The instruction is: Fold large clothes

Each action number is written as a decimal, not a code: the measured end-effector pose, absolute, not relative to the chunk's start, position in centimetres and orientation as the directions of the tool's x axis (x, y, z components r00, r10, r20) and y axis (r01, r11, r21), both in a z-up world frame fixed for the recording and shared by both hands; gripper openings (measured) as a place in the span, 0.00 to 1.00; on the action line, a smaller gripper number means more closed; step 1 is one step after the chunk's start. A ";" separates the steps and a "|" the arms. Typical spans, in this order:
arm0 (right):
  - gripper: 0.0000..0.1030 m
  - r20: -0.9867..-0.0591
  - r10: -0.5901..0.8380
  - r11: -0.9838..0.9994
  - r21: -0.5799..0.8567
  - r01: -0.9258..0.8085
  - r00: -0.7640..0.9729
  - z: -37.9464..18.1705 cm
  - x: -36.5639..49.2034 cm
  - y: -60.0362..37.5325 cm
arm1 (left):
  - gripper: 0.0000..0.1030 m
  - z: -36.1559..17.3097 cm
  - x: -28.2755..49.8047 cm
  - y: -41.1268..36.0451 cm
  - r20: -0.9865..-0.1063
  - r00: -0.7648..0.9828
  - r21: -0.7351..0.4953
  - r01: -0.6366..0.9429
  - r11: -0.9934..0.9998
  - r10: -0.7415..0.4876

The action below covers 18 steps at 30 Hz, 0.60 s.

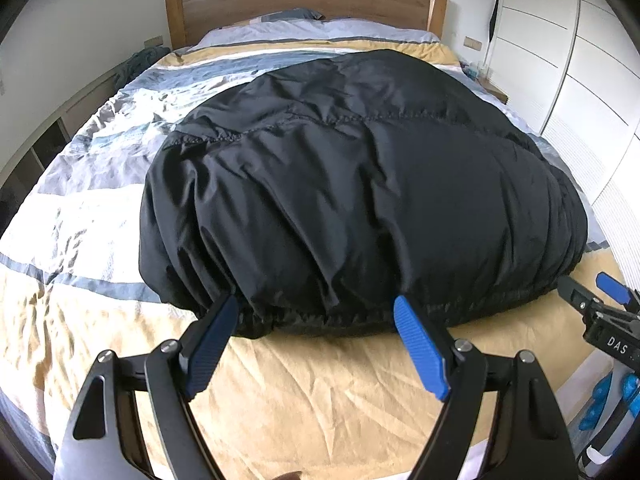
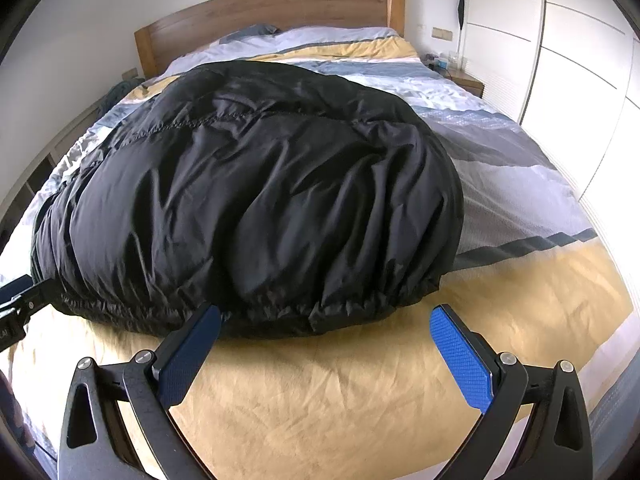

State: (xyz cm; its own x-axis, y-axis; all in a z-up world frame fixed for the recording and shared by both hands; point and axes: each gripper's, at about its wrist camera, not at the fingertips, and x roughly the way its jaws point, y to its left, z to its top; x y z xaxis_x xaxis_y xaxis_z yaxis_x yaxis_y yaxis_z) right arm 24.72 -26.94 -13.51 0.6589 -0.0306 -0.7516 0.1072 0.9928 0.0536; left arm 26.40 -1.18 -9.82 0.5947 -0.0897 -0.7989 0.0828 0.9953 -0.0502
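Note:
A large black puffy jacket (image 1: 352, 184) lies in a bulky folded heap on the bed; it also shows in the right wrist view (image 2: 256, 208). My left gripper (image 1: 316, 308) is open, its blue-padded fingers at the jacket's gathered near hem, holding nothing. My right gripper (image 2: 326, 316) is open at the right part of the same hem, empty. The right gripper also appears at the right edge of the left wrist view (image 1: 600, 300). The left gripper shows at the left edge of the right wrist view (image 2: 16, 300).
The bed has a striped yellow, white and grey-blue cover (image 1: 280, 400) and a wooden headboard (image 1: 304, 4). White wardrobe doors (image 1: 580, 60) stand along the right. A nightstand (image 2: 464, 76) sits by the headboard. Low shelves (image 1: 36, 152) line the left wall.

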 end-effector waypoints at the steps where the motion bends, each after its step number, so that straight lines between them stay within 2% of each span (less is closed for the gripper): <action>1: 0.99 -0.752 -0.032 0.993 0.051 0.107 0.658 -13.6 24.7 -26.9 | 0.77 -9.9 26.3 -1.2 -0.800 0.592 -0.053 0.083 0.995 -0.092; 18: 1.00 -0.752 -0.049 0.990 0.049 0.130 0.657 -13.4 24.1 -28.3 | 0.77 -9.8 25.8 -2.2 -0.795 0.590 -0.096 0.110 0.989 -0.143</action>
